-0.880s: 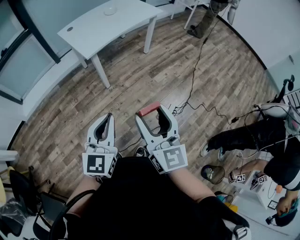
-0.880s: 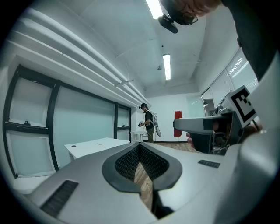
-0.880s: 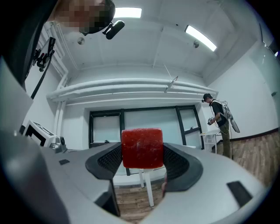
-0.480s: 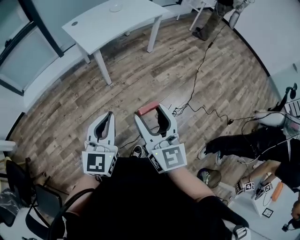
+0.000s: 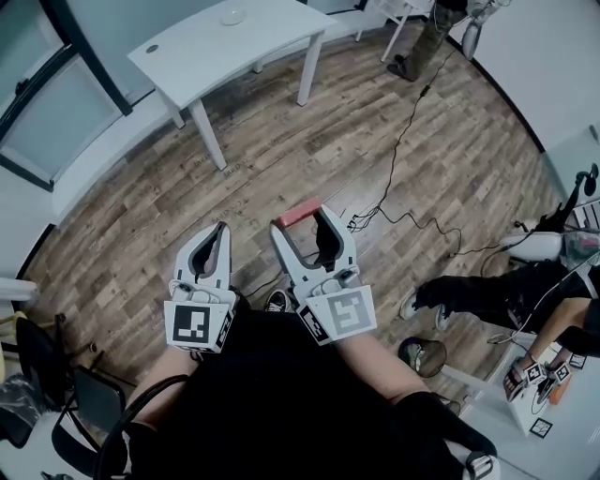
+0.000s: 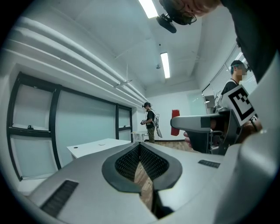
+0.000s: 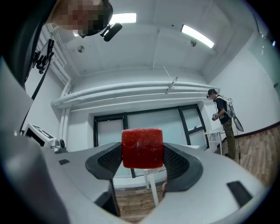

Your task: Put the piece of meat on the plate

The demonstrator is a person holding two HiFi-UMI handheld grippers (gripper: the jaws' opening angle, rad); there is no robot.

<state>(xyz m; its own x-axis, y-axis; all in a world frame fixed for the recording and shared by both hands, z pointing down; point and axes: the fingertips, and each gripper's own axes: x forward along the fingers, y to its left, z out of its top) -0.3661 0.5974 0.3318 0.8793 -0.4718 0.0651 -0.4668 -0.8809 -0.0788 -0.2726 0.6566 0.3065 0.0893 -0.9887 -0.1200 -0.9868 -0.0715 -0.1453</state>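
Not much has moved since a moment ago: both grippers sit in the same spot in front of the black top (image 5: 281,403), while the seated person in dark trousers (image 5: 487,292) has slid further toward the right edge of the head view.

The right gripper (image 5: 307,232) has its jaws spread wide and clamped on a red, squarish block of meat (image 7: 142,148). The block is pinched right at the tips between the two dark ribbed pads (image 7: 177,162), and its top pokes up a bit above them. So the meat is up in the air in that gripper, above the floor and well apart from the table.

The left gripper (image 5: 218,240) sits just beside it, roughly level. Its jaws are closed together with nothing in them; you just see a sliver of floor lower down, where the pads curve apart.

Below both is a brown wood-plank floor (image 5: 309,141) with a thin black cable (image 5: 405,112) snaking across it. Further out is a white rectangular table on white legs (image 5: 202,56), with a small pale round dish (image 5: 232,16) near its far end. Another person stands beyond the table; only the legs (image 5: 424,42) show in the head view.
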